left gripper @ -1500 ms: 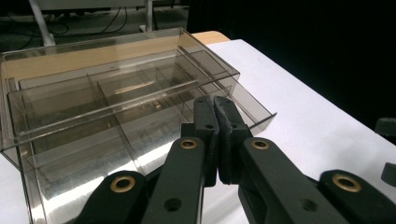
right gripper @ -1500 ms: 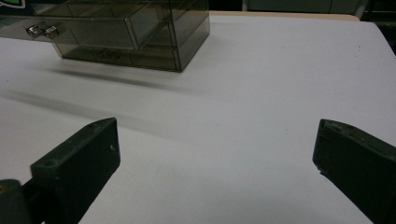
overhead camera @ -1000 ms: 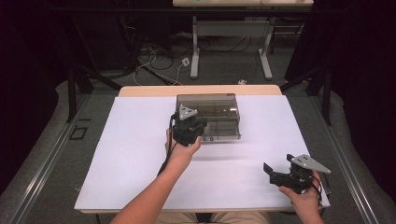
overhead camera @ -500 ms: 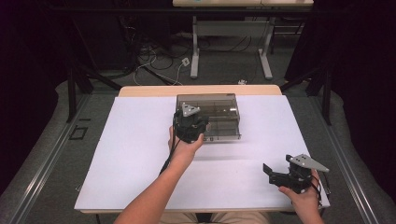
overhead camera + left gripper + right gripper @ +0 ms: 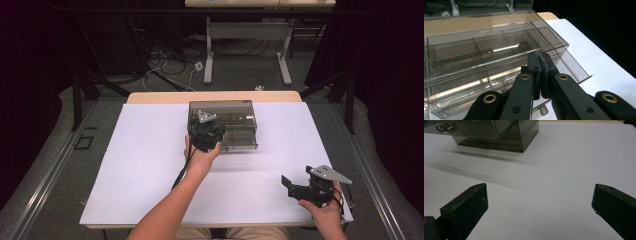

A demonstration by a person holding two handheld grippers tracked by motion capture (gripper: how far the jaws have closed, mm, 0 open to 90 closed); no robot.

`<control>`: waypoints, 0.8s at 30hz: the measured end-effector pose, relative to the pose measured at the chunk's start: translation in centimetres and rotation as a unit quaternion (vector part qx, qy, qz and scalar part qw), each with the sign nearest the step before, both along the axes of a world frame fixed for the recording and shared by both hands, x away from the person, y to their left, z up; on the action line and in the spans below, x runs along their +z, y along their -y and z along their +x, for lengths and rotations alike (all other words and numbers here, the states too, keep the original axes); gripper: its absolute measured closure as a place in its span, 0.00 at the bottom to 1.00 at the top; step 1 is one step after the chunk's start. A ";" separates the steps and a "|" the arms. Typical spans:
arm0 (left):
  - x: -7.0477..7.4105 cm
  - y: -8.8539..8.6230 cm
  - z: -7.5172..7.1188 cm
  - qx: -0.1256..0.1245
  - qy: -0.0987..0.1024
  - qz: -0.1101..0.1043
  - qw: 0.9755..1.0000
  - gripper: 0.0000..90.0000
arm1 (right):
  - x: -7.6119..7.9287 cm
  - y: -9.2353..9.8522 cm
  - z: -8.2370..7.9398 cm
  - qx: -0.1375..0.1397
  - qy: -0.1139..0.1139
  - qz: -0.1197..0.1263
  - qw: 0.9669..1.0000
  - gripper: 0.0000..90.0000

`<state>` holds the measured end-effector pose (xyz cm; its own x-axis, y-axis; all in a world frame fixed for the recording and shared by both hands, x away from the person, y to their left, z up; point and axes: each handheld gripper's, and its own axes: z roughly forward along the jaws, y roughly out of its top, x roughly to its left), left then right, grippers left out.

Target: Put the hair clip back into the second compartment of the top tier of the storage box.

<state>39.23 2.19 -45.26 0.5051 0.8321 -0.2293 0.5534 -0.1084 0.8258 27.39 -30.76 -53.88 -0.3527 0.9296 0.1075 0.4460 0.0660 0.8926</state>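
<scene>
The tongs (image 5: pixel 539 55), pressed together, touch the front of a smoky clear drawer box (image 5: pixel 474 50).

In the high view the left claw (image 5: pixel 212 136) covers the near left corner of the smoked clear drawer box (image 5: pixel 235 120), so the spot where its tips meet the box is hidden. In the left claw view the tips sit closed against the box's (image 5: pixel 486 55) front edge; whether anything is pinched between them cannot be told. The box's left end is cut off by the picture's edge. In the right claw view the top of the box (image 5: pixel 499 135) is cut off, and its small drawer knobs (image 5: pixel 445 129) are blurred. The desk (image 5: pixel 150 165) runs past the bottom edge there.
</scene>
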 end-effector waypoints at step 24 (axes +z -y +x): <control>-1.0 1.2 0.4 -0.010 -0.019 -0.009 1.000 0.99 | -0.1 0.0 0.0 -0.001 -0.004 -0.003 1.000 0.00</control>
